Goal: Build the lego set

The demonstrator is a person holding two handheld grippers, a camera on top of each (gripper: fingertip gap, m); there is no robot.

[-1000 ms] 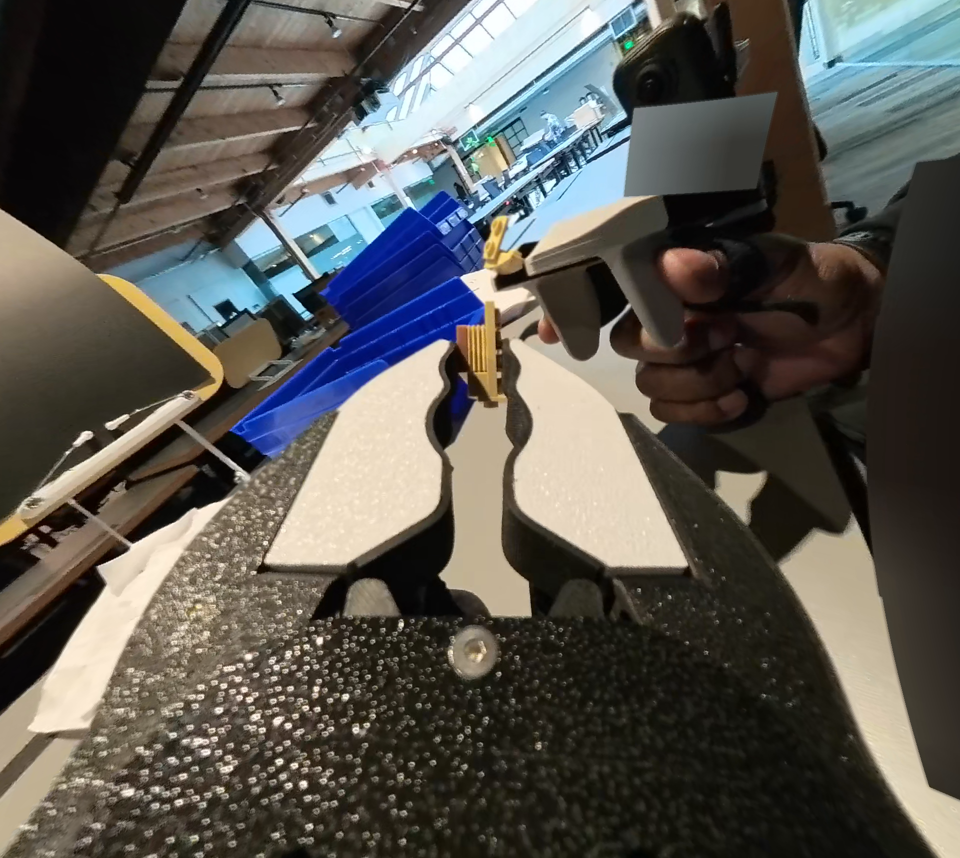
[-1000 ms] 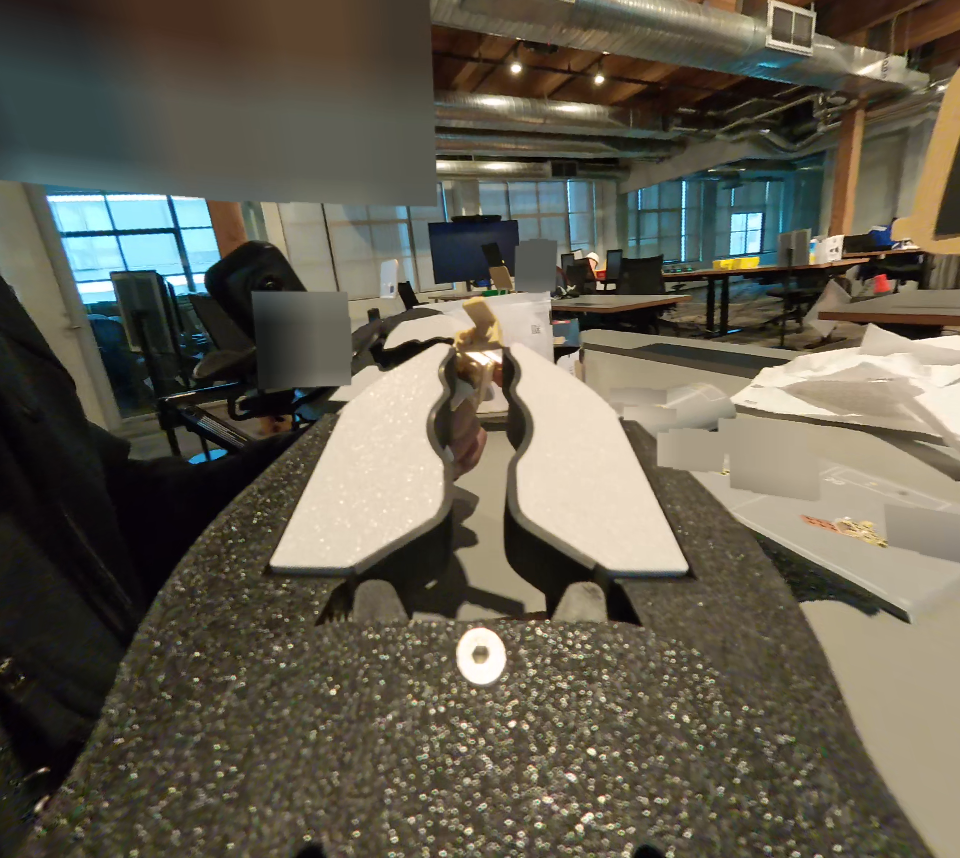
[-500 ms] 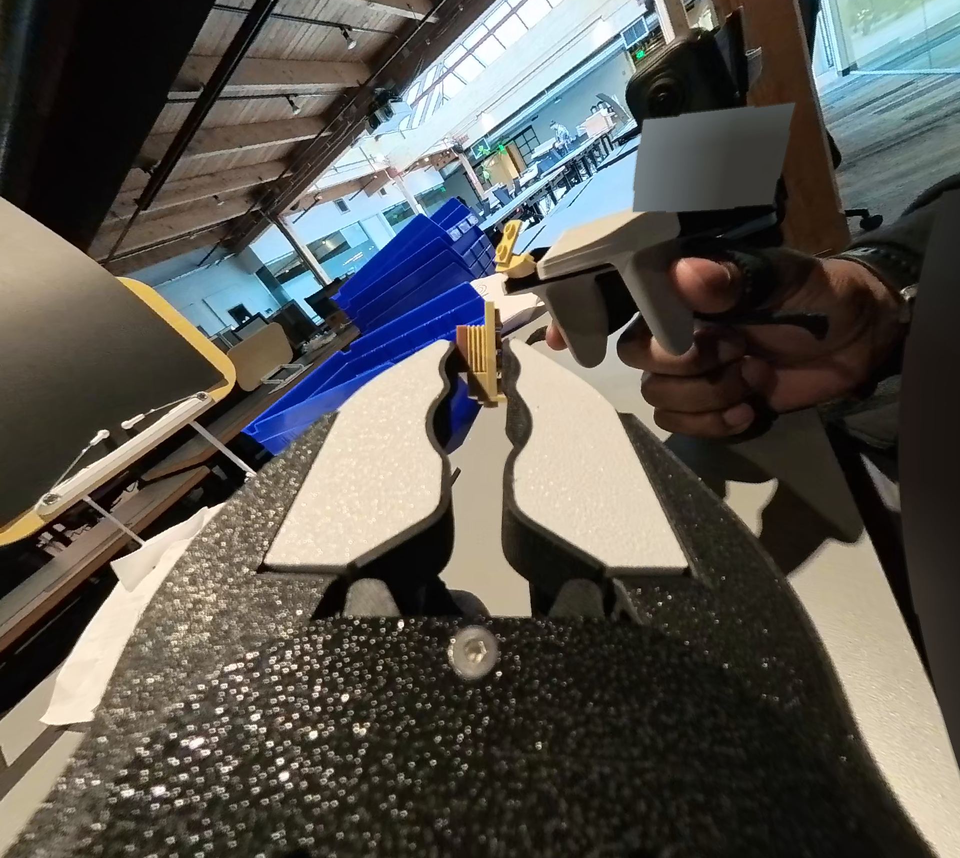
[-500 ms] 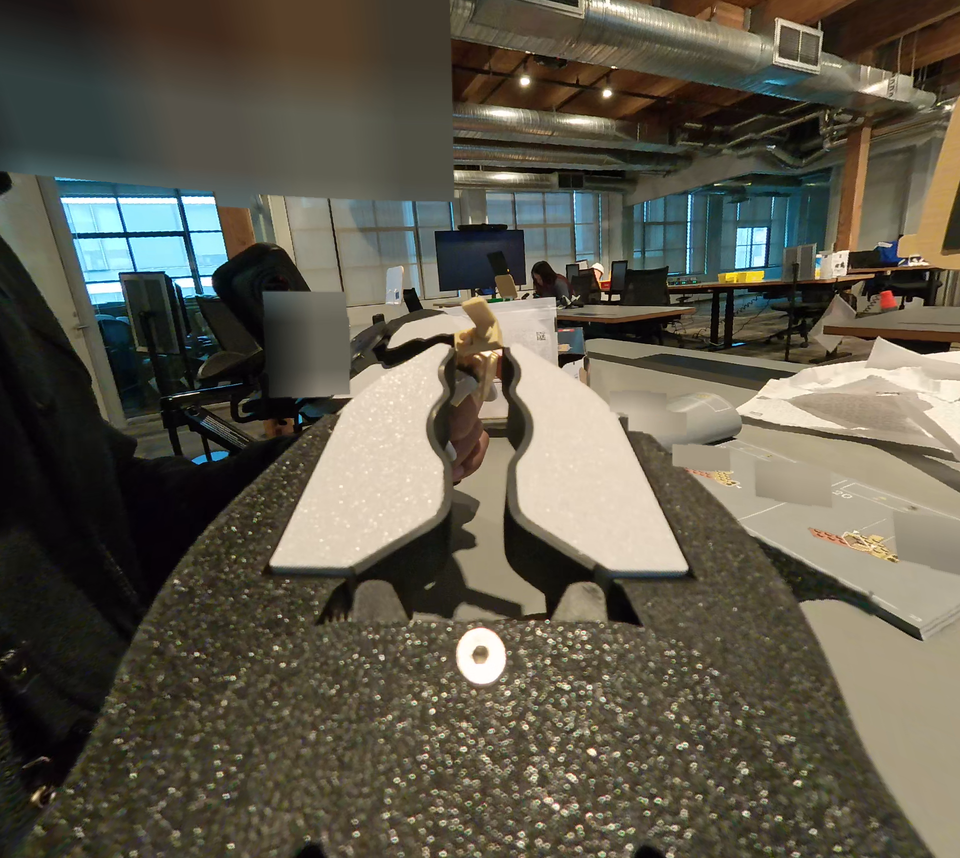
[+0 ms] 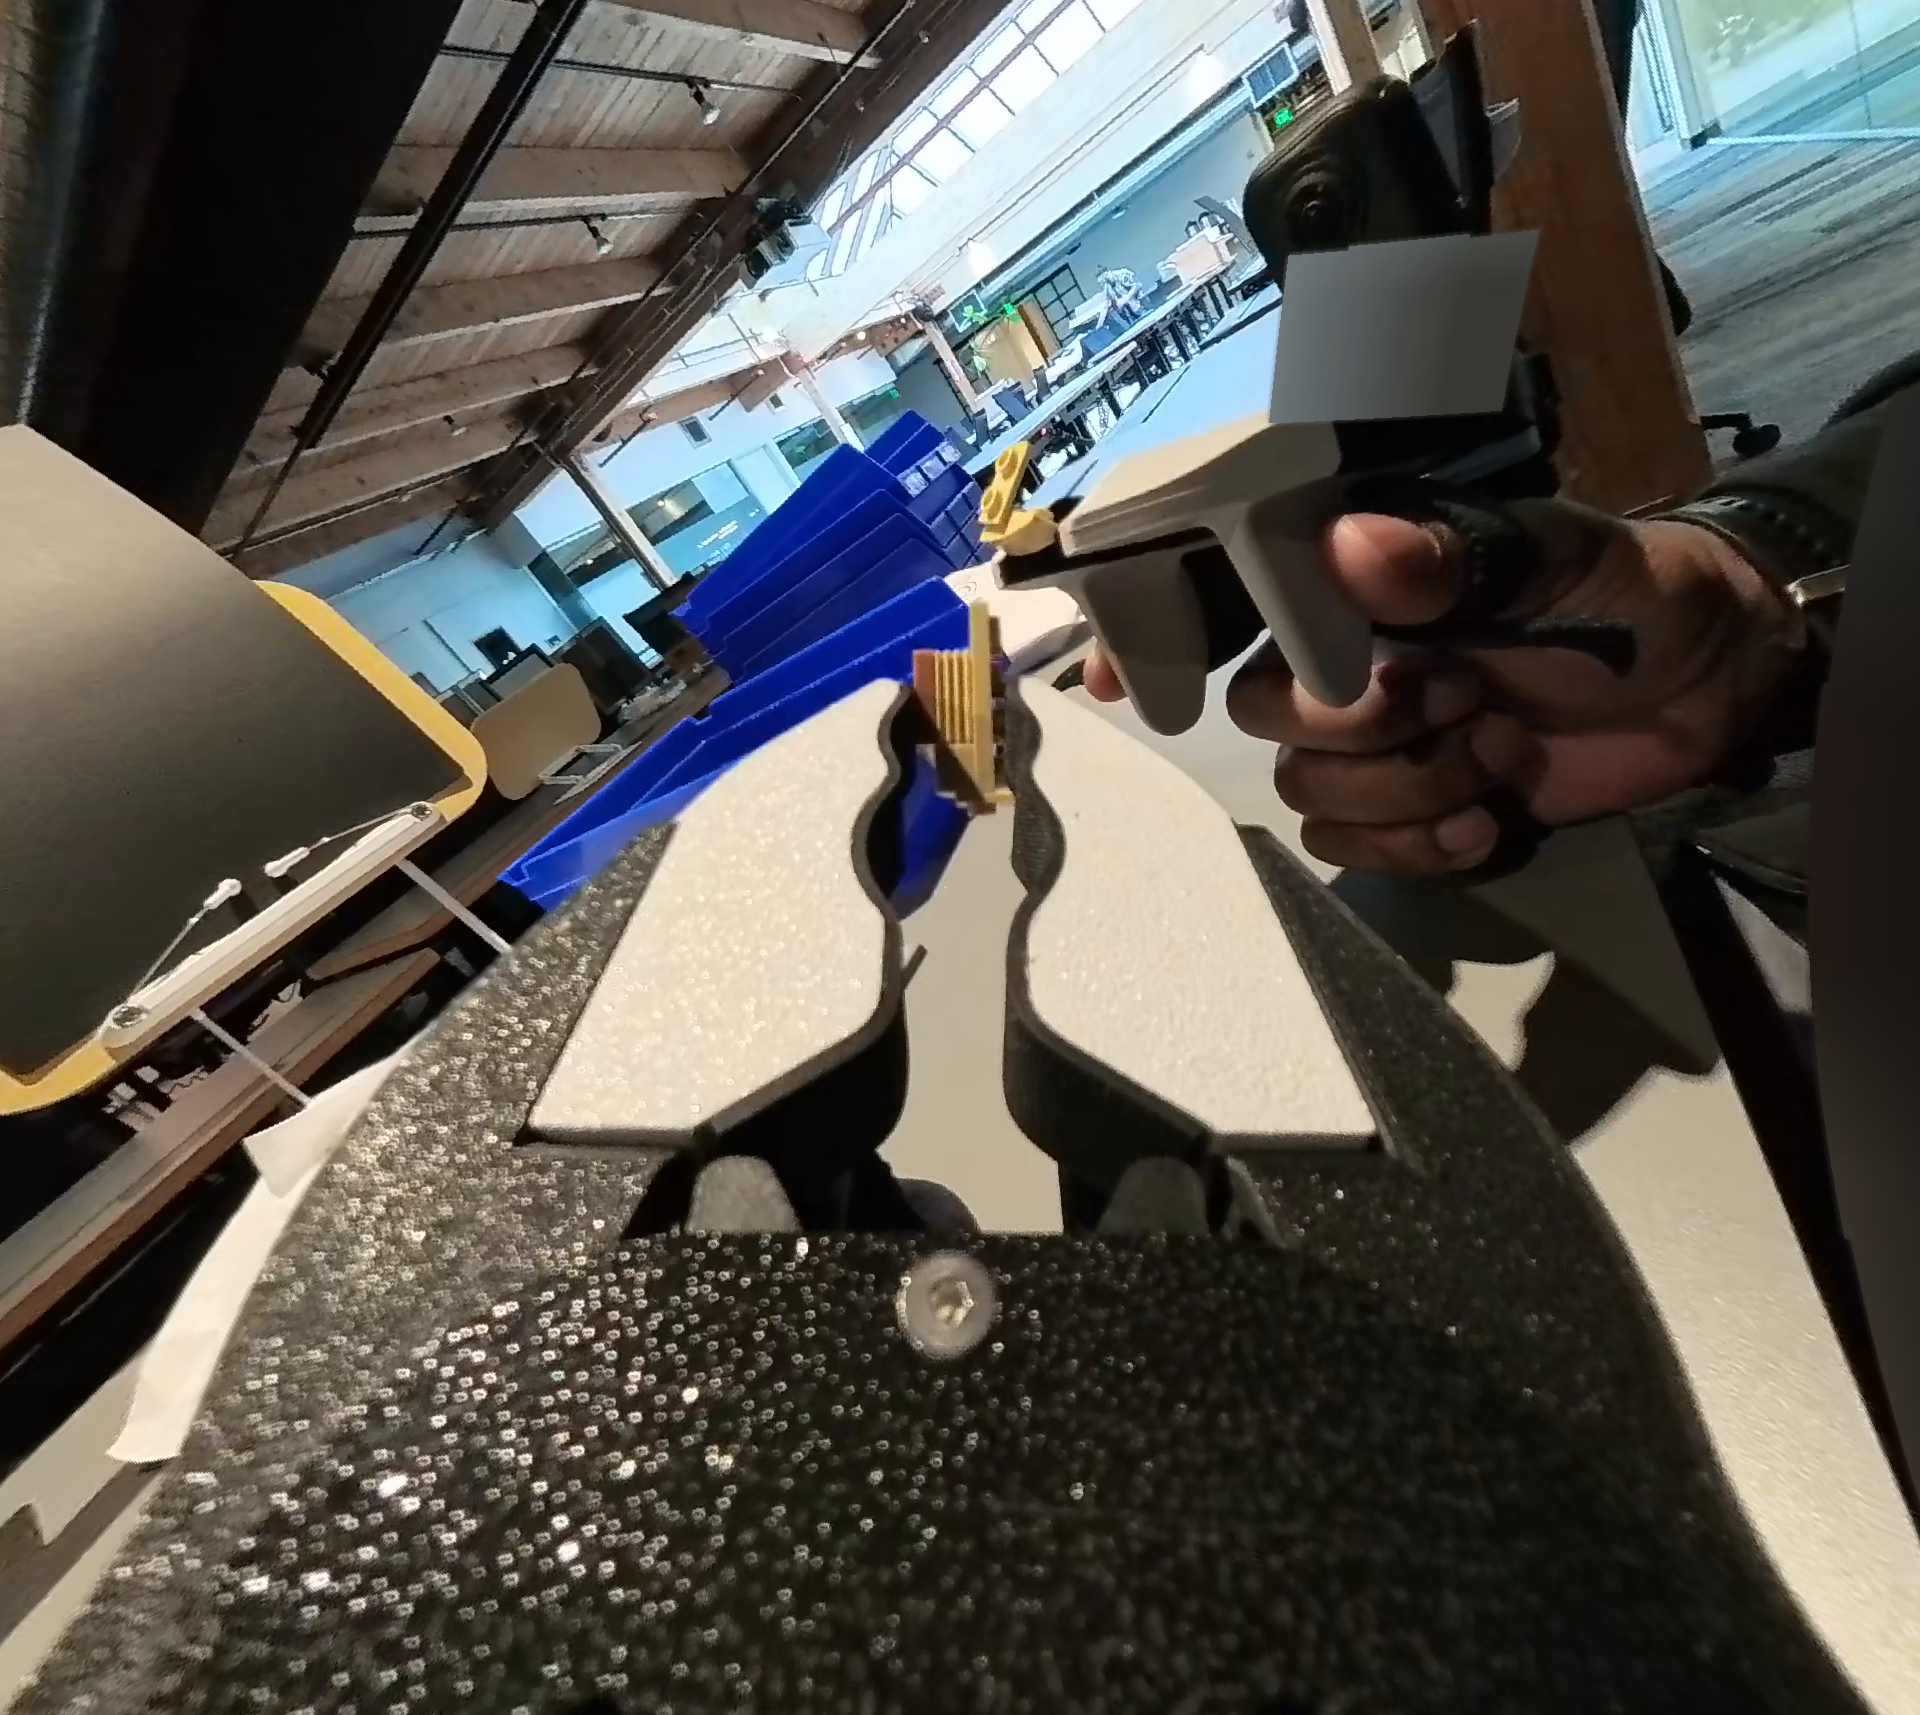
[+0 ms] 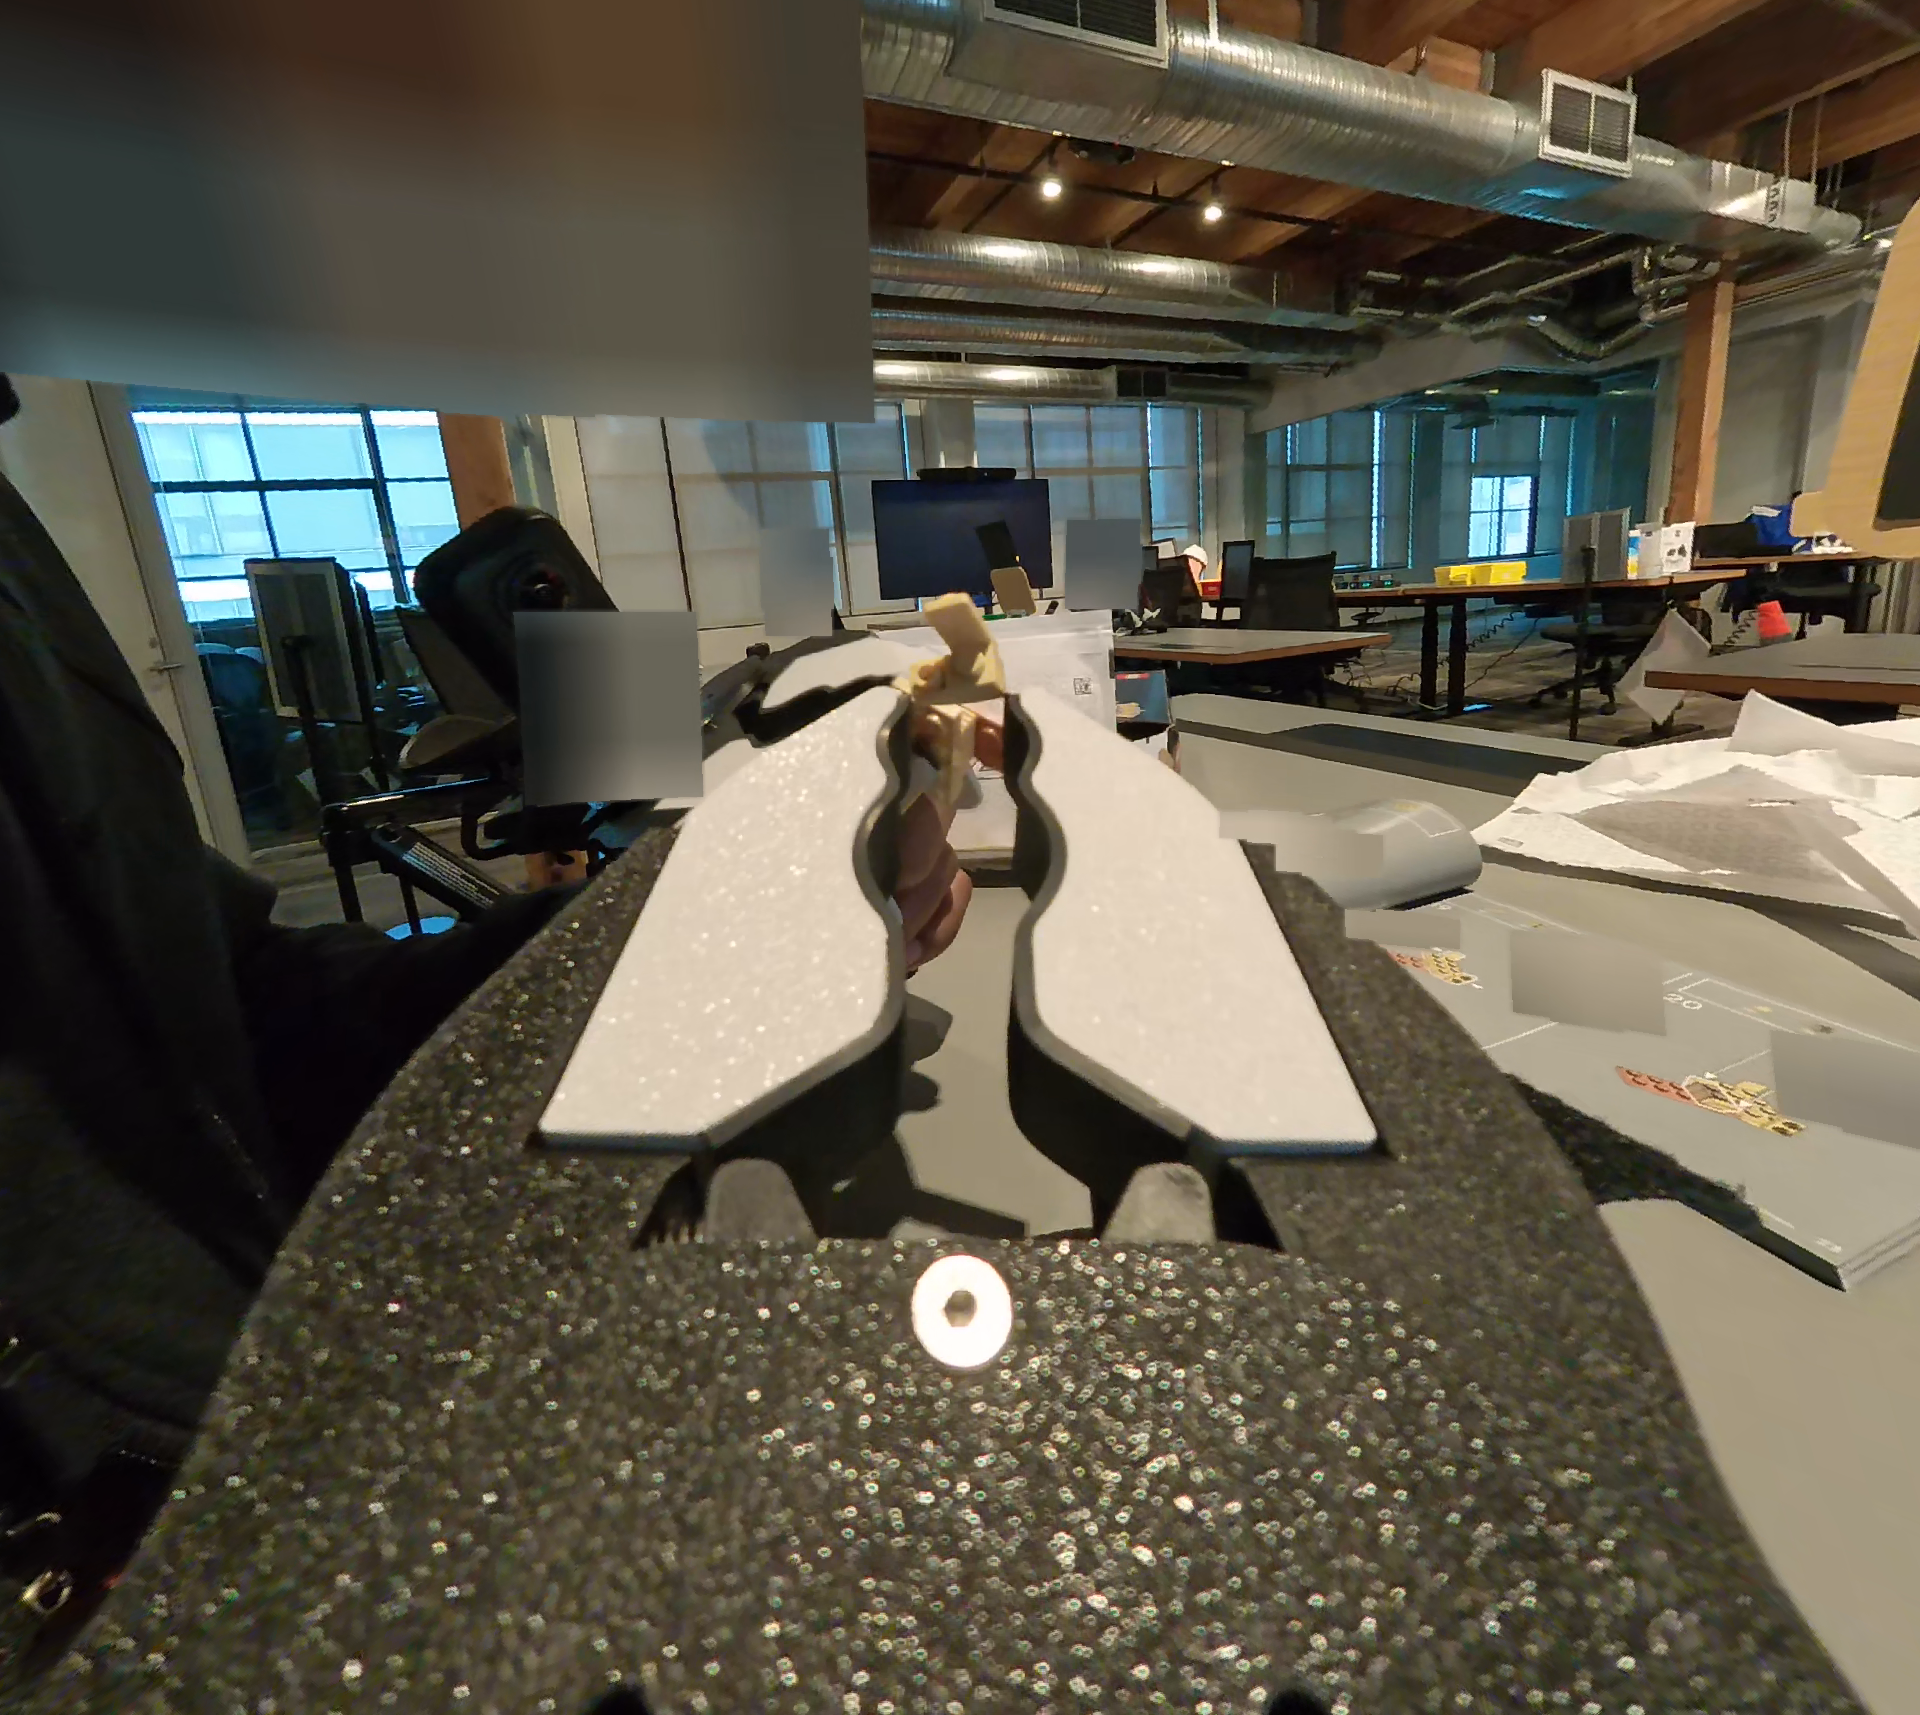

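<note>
A: Why are both grippers raised off the counter (image 6: 1558, 1333)?

B: I'd judge it's for joining in mid-air. The left gripper (image 5: 961, 735) has its jaws narrow, pinching a tan stack (image 5: 961, 720); the right gripper (image 6: 951, 709) clamps a small tan piece (image 6: 951, 663), studs outward, just beside that stack.

A: Any readable labels?

B: A booklet (image 6: 1621, 1094) lies on the counter; its print I won't repeat.
</note>
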